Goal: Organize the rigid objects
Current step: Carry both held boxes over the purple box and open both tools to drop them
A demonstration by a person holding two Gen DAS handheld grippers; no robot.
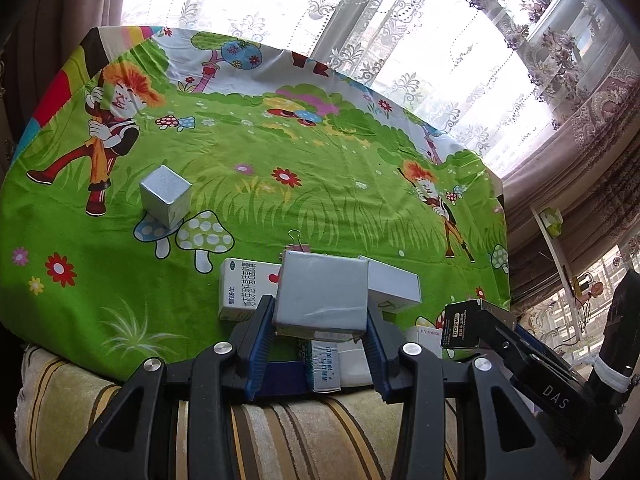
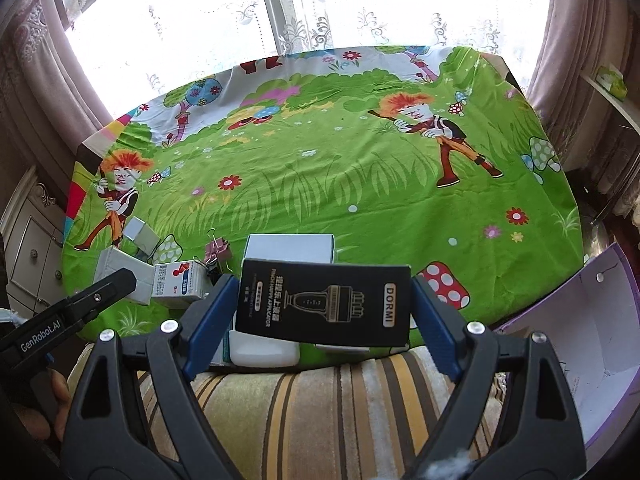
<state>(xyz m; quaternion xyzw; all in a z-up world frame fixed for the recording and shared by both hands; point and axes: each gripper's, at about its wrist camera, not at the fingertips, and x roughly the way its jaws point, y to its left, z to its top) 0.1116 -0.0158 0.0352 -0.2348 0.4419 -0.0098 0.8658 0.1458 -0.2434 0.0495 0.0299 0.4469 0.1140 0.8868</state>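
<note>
My left gripper (image 1: 320, 322) is shut on a grey foil-wrapped flat box (image 1: 320, 294), held tilted above the table's near edge. My right gripper (image 2: 324, 314) is shut on a black DORMI box (image 2: 324, 306), also lifted. In the left wrist view the DORMI box (image 1: 460, 328) shows at the right. In the right wrist view the grey box (image 2: 114, 266) and left gripper (image 2: 120, 278) show at the left. On the green cartoon cloth (image 1: 320, 184) lie a silver cube (image 1: 166, 196), a white medicine box (image 1: 244, 292), a white box (image 1: 394, 286) and a pink binder clip (image 1: 298, 246).
An open purple-edged carton (image 2: 580, 340) stands at the right of the table. A white plastic container (image 2: 264, 354) and small boxes (image 1: 324, 364) lie at the near edge. A striped towel (image 2: 320, 408) covers the front. Lace curtains and windows are behind the table.
</note>
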